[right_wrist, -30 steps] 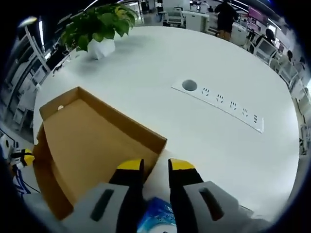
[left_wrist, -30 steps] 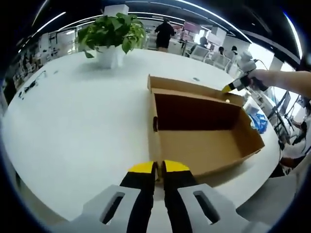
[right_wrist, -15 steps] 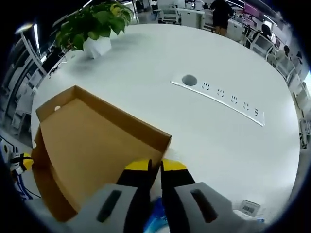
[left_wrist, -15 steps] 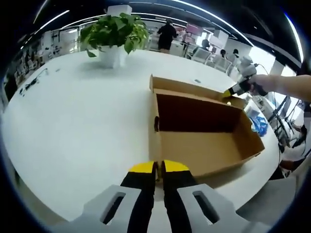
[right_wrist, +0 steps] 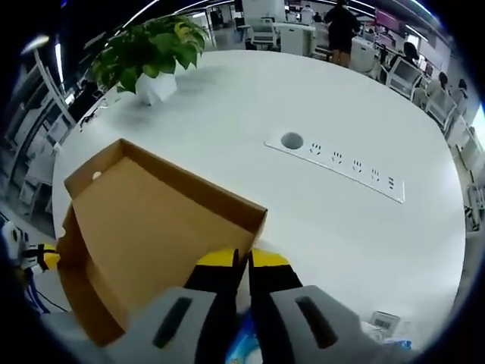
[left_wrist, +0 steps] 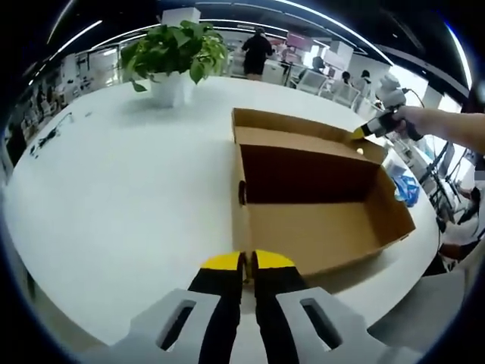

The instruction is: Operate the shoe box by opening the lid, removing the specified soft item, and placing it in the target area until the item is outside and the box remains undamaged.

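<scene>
The brown shoe box [left_wrist: 318,220] lies open on the white table [left_wrist: 121,189], and its inside looks bare. Its lid [left_wrist: 295,130] is swung back at the far side, inner face up [right_wrist: 144,227]. My left gripper [left_wrist: 242,262] is shut on the box's near corner wall, and its yellow tip [right_wrist: 44,259] also peeks past the lid. My right gripper [right_wrist: 242,259] is shut on the lid's raised rim at its corner, and a hand holds it [left_wrist: 362,133] at the far edge. A blue soft item [left_wrist: 403,189] lies on the table past the box's right end, partly hidden under the right jaws [right_wrist: 241,347].
A potted plant [left_wrist: 174,53] stands at the back of the table [right_wrist: 148,53]. A socket strip [right_wrist: 341,161] and a round cable hole [right_wrist: 292,141] are set into the top. A small label [right_wrist: 383,322] lies near the edge. People and desks fill the background.
The right gripper's jaws went from open to shut on the lid's rim. Its tip has shifted slightly along the lid's far edge. The left gripper and box have not moved.
</scene>
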